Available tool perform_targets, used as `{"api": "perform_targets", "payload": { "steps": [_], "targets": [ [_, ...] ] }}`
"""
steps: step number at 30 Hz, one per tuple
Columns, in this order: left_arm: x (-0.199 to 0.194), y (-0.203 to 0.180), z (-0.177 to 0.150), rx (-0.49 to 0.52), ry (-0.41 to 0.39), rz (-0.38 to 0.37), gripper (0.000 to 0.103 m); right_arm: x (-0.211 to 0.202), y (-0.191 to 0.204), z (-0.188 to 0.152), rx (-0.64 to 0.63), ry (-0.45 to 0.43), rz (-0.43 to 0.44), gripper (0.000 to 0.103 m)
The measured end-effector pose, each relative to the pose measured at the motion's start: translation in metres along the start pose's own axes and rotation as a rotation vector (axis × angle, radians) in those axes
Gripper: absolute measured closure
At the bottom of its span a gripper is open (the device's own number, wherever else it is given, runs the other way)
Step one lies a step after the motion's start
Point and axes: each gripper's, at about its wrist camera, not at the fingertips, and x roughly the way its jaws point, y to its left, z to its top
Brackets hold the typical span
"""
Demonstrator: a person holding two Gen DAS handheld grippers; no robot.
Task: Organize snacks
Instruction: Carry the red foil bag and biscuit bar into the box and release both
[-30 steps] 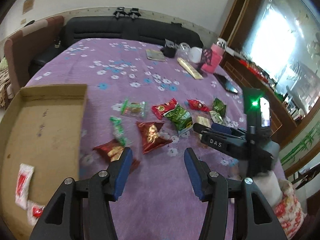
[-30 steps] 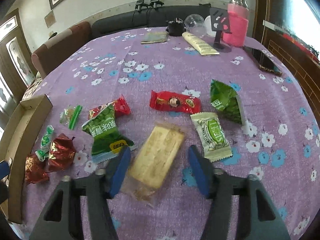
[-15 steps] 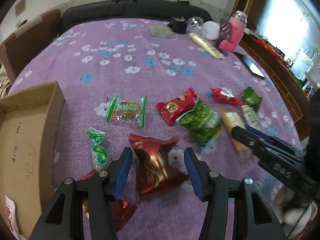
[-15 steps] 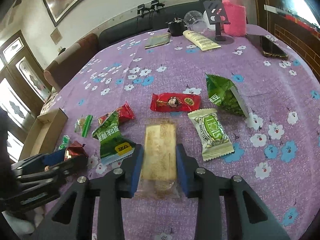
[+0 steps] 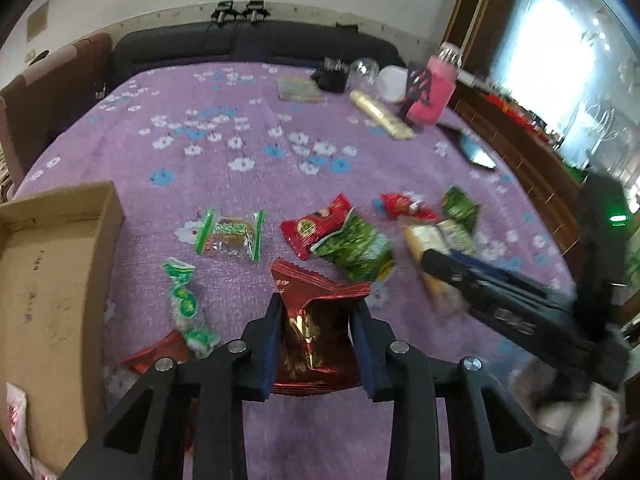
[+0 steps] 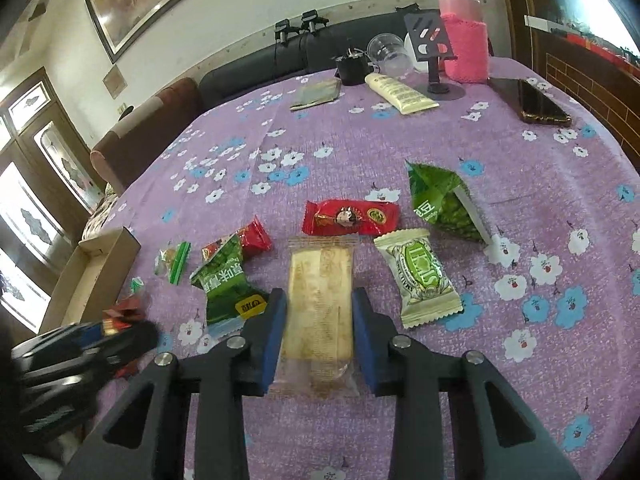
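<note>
Your round table under the purple flowered cloth (image 6: 360, 152) carries most of the work that is left. The shallow brown cardboard box (image 5: 44, 280) sits at its left edge, and only a couple of small white-and-red sachets (image 5: 16, 424) show in its near corner, so I judge you are early in the sorting.

Your left gripper (image 5: 318, 344) is closed on the crinkled dark red foil packet (image 5: 316, 320), both blue pads pressing its sides, with the packet just right of the box. Your right gripper (image 6: 318, 340) is clamped on the long clear-wrapped beige wafer bar (image 6: 320, 300), near the middle of the loose pile. Whether either snack has left the cloth I cannot tell.

Loose on the cloth lie:
- the large green crisp bag with a yellow label (image 6: 228, 288), overlapping a red packet (image 6: 248, 238);
- the green pyramid-shaped pouch (image 6: 440, 204);
- the cream sachet with a green oval (image 6: 418, 276);
- the flat red wrapper with a cartoon face (image 6: 350, 218);
- the clear packet with green ends (image 5: 230, 234);
- the green-and-white twisted sweet (image 5: 186, 304);
- another red foil packet (image 5: 160, 354) beside your left gripper.

Both held snacks need carrying to the box, then those seven.
</note>
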Motion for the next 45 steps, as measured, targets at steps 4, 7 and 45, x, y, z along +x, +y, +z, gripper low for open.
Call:
{"api": "perform_targets", "payload": {
  "steps": [4, 7, 45],
  "targets": [
    [-0.036, 0.012, -0.007, -0.045, -0.051, -0.024, 0.07, -0.001, 0.0, -0.001, 0.002, -0.012, -0.007, 0.071],
    [-0.059, 0.031, -0.015, -0.093, -0.081, -0.02, 0.07, -0.005, 0.001, -0.002, -0.001, -0.033, -0.016, 0.071],
    [-0.126, 0.252, -0.063, -0.352, -0.1, 0.232, 0.065, 0.046, 0.309, -0.06, -0.475, 0.221, 0.276, 0.07]
  ]
}}
